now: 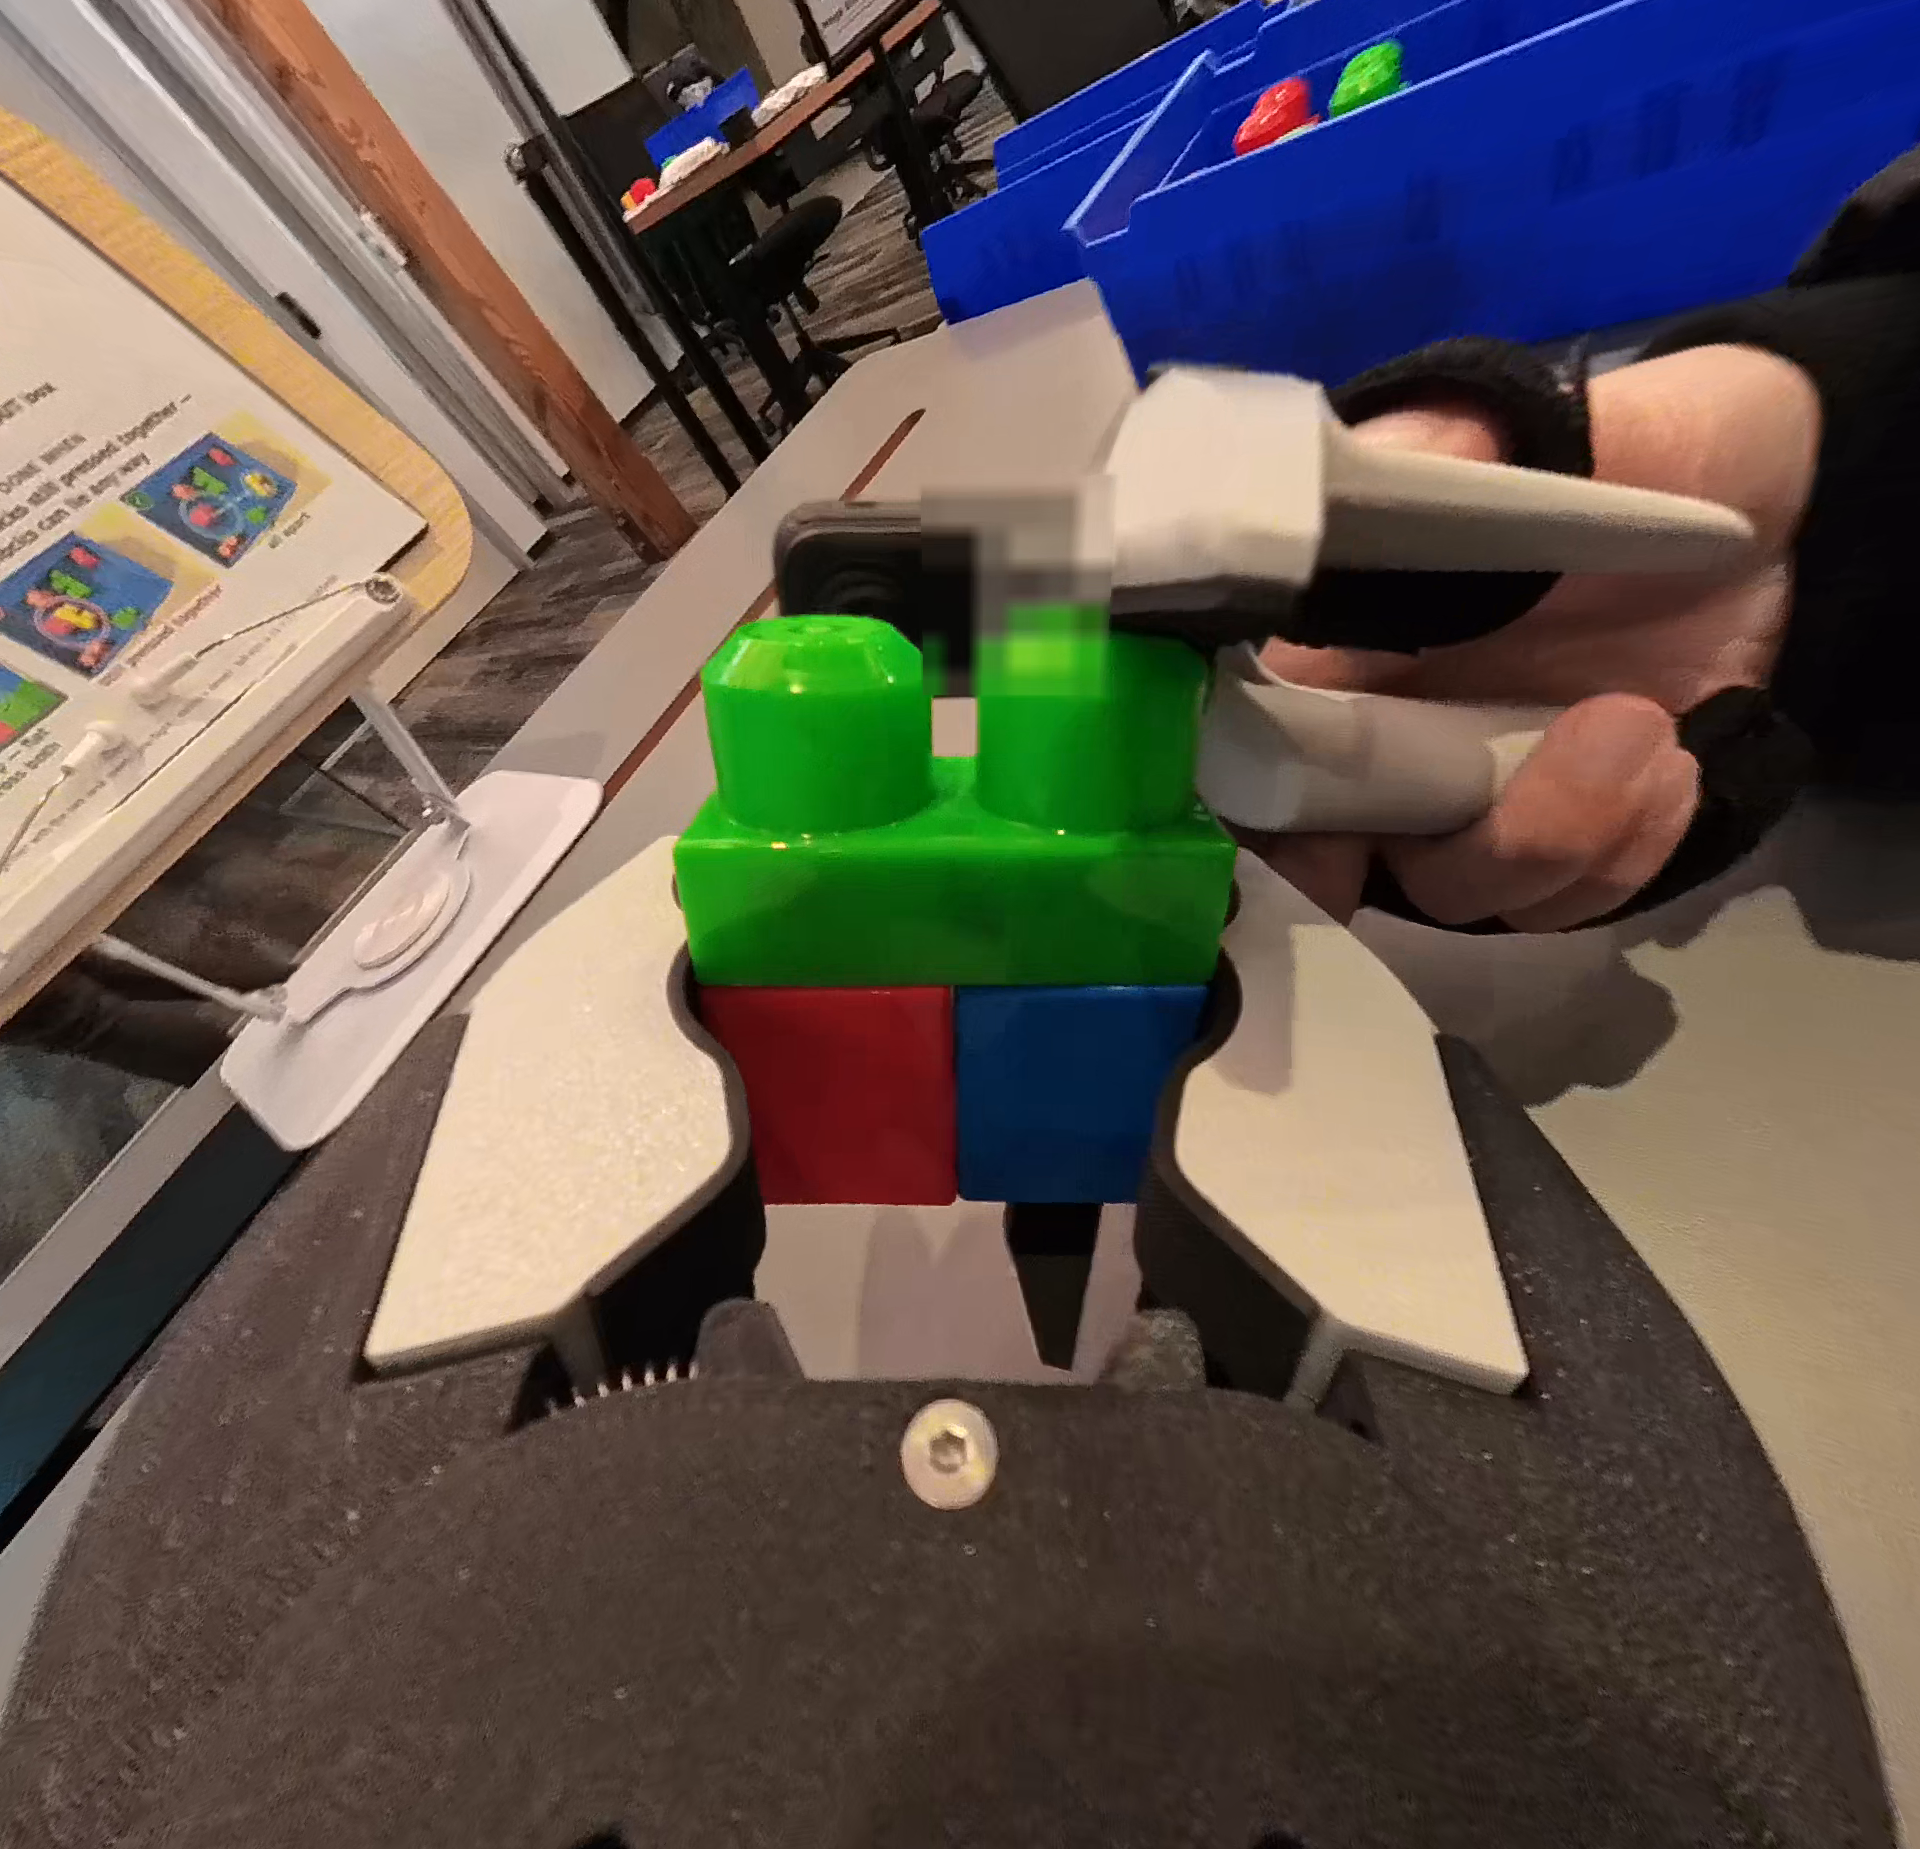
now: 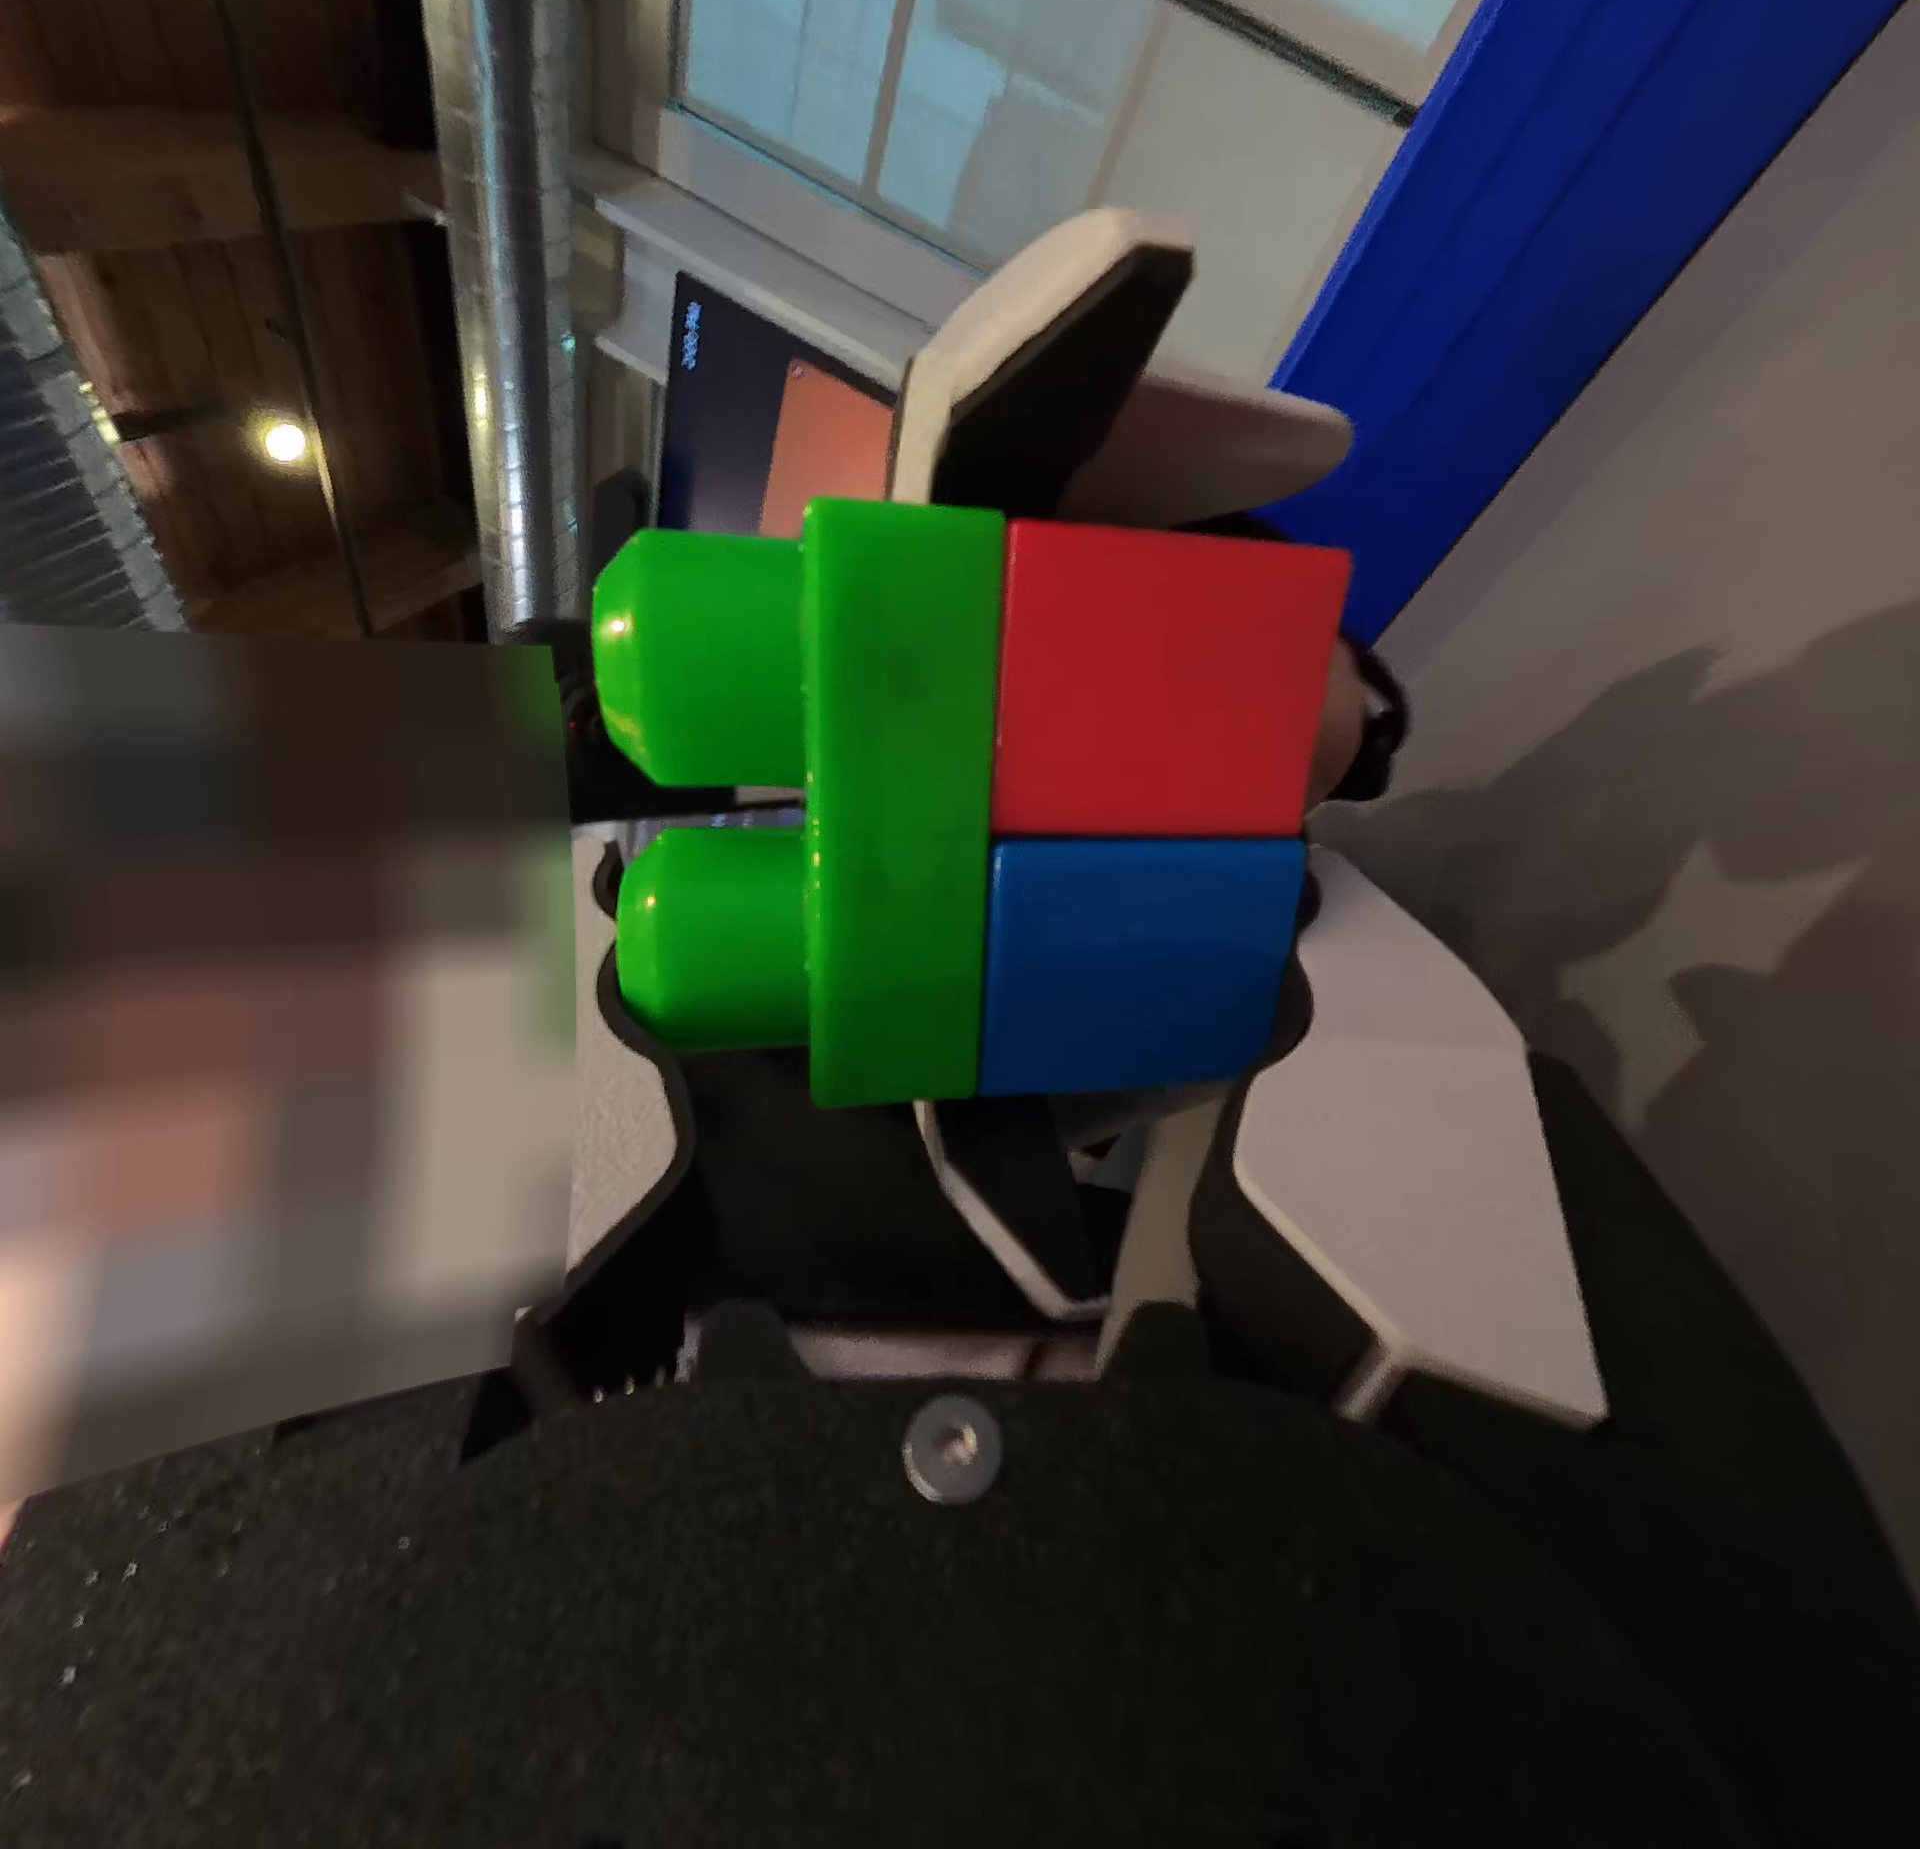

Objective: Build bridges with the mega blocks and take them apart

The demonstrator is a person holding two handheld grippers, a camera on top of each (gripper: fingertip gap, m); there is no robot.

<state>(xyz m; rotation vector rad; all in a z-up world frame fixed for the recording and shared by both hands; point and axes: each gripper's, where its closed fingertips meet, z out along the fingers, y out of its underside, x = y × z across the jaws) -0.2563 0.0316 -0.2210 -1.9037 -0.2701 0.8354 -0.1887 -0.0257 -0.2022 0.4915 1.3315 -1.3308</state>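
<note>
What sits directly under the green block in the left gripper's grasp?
Under the green block sit a red block and a blue block, side by side and touching. Their studs are covered by the green block, and their undersides face away.

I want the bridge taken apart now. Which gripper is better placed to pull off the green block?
Probably the right gripper: it sits at the green block's studs, while the left gripper is shut on the red block and blue block.
</note>
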